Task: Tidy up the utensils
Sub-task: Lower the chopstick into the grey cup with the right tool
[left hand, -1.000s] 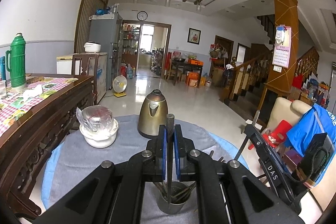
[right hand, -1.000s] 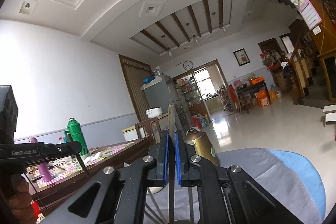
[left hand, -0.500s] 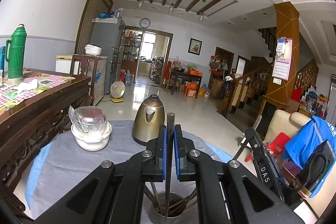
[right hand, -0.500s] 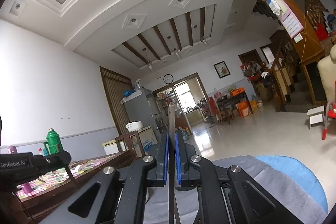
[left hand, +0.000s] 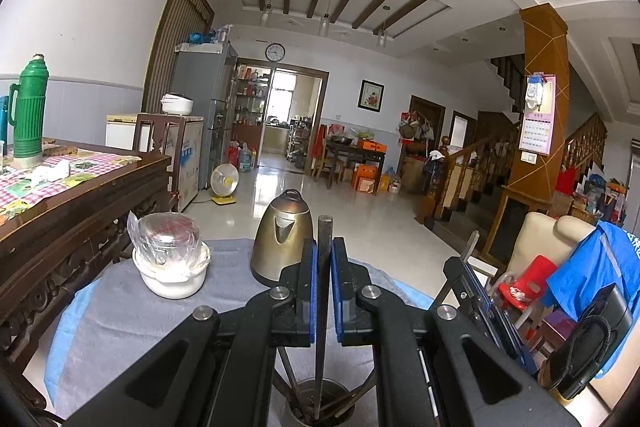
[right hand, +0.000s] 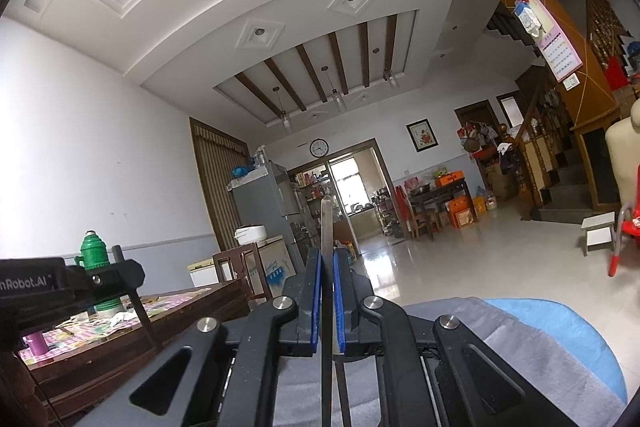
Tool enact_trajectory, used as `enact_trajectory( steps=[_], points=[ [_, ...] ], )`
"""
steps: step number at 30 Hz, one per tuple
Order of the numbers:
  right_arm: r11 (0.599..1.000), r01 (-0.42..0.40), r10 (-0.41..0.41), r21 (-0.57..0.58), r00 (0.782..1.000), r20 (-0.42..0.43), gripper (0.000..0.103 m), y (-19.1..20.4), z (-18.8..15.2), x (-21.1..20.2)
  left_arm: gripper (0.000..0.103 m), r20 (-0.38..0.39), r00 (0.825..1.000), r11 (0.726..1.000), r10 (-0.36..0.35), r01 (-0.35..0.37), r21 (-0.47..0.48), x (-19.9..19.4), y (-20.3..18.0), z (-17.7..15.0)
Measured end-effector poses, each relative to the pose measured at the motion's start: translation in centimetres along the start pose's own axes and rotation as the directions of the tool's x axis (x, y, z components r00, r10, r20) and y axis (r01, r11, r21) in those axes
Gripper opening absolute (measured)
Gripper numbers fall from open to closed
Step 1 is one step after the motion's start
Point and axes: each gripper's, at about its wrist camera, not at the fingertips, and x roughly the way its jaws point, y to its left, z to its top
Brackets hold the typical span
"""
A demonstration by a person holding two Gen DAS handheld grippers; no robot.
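My left gripper (left hand: 324, 259) is shut on a dark chopstick (left hand: 323, 307) held upright, its lower end inside a metal utensil cup (left hand: 320, 403) that holds several other sticks. My right gripper (right hand: 327, 267) is shut on a thin metal utensil (right hand: 326, 227) that stands upright between its blue pads; its lower end is hidden. The right gripper also shows in the left wrist view (left hand: 472, 279), to the right of the cup. The left gripper shows at the left edge of the right wrist view (right hand: 80, 283).
A brass kettle (left hand: 284, 243) and a white bowl with a plastic-wrapped lid (left hand: 170, 263) stand at the back of the grey-clothed round table (left hand: 120, 327). A wooden sideboard (left hand: 72, 203) with a green thermos (left hand: 28, 111) is on the left. A chair with blue cloth (left hand: 592, 267) is on the right.
The left gripper has lowered slightly with its chopstick, and the cup now sits nearer the bottom edge. The right gripper has tilted upward and swung right, still holding its utensil.
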Motion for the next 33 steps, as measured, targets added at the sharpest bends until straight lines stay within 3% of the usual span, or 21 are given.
enact_trajectory(
  steps=[25, 33],
  points=[
    [1.000, 0.013, -0.012, 0.025, 0.999, -0.033, 0.006, -1.1, -0.2, 1.1, 0.007, 0.021, 1.000, 0.999, -0.020, 0.021, -0.031, 1.0, 0.3, -1.0],
    [1.000, 0.003, -0.003, -0.002, 0.996, -0.084, 0.006, -0.8, -1.4, 0.8, 0.007, -0.016, 1.000, 0.998, -0.002, 0.001, -0.056, 1.5, 1.2, -2.5]
  ],
)
